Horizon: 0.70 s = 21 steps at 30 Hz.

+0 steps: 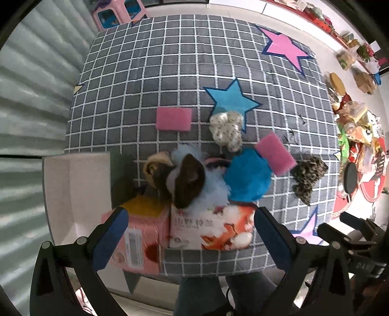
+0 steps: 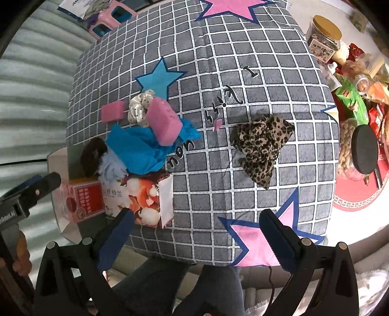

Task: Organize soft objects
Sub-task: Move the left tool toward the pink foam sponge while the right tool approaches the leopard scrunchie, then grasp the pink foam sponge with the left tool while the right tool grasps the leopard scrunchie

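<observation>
On a grey checked cushion (image 1: 150,73) lie soft things. A pink sponge (image 1: 173,119) lies flat. A second pink sponge (image 1: 276,153) rests tilted on a blue cloth (image 1: 246,178). A white dotted scrunchie (image 1: 227,130) lies by the blue star. A leopard-print cloth (image 1: 307,176) lies to the right; it also shows in the right wrist view (image 2: 263,145). A brown and pale-blue fluffy pile (image 1: 192,184) sits on two boxes (image 1: 214,228). My left gripper (image 1: 190,237) is open above the boxes. My right gripper (image 2: 197,233) is open and empty over the cushion's front edge.
A white open box (image 1: 75,194) stands left of the cushion. Jars, snack packets and a black round lid (image 2: 364,150) crowd the floor to the right. A pink stool (image 1: 116,12) stands behind the cushion. A ribbed grey wall (image 1: 31,97) is at the left.
</observation>
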Each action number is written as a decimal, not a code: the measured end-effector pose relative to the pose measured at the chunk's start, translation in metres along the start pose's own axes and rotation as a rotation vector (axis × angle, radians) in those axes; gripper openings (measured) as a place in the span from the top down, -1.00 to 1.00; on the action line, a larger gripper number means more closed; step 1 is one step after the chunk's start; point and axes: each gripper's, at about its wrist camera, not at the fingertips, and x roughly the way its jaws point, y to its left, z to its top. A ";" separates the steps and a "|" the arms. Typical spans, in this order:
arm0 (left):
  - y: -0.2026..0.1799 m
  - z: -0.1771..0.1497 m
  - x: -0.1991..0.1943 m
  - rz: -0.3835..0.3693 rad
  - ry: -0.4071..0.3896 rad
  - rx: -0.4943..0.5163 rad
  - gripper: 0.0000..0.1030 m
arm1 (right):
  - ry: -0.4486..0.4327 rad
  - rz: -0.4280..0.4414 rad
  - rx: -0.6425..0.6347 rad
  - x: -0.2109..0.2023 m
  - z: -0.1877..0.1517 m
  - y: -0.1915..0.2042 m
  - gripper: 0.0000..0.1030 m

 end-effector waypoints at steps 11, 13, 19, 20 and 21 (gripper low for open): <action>0.013 0.040 0.030 -0.030 -0.007 0.001 -1.00 | 0.035 -0.052 0.039 0.023 0.024 -0.002 -1.00; 0.017 0.046 0.035 -0.030 -0.001 -0.008 -1.00 | 0.039 -0.052 0.050 0.027 0.027 -0.004 -1.00; 0.026 0.070 0.057 -0.027 0.022 -0.031 -1.00 | 0.055 -0.072 0.076 0.040 0.034 -0.014 -1.00; 0.027 0.074 0.061 -0.027 0.024 -0.036 -1.00 | 0.056 -0.076 0.082 0.042 0.034 -0.016 -1.00; 0.029 0.078 0.066 -0.025 0.030 -0.041 -1.00 | 0.057 -0.078 0.086 0.044 0.034 -0.018 -1.00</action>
